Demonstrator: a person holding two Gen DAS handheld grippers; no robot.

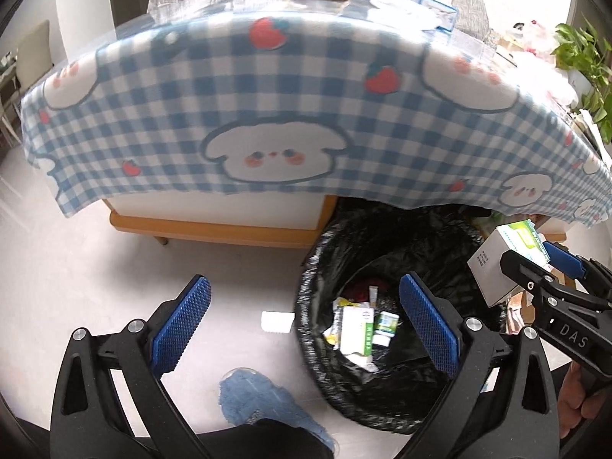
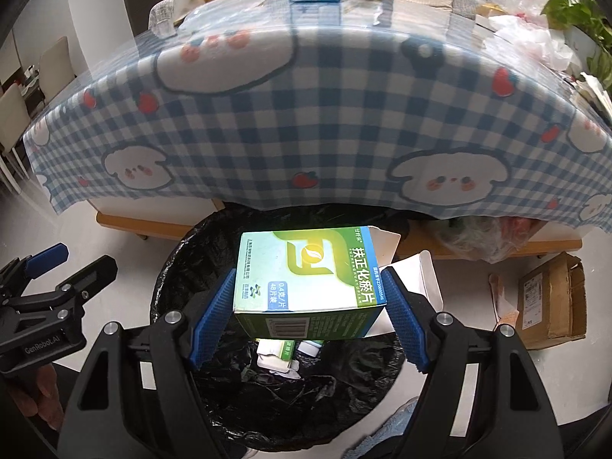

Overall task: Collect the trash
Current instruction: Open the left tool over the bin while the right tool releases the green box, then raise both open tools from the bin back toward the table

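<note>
Now, in the left wrist view, keep your empty left tongs [image 1: 306, 329] spread wide beside the bin [image 1: 382, 382], and in the right wrist view centre the box [image 2: 310, 279], clamped in your right tongs [image 2: 310, 302], over the bin's [image 2: 306, 401] mouth before release.

Blue checked tablecloth [image 1: 267, 88] with puppies, potted plant [image 2: 573, 4], possibly a cardboard carton [image 2: 550, 302], floor-level.
</note>
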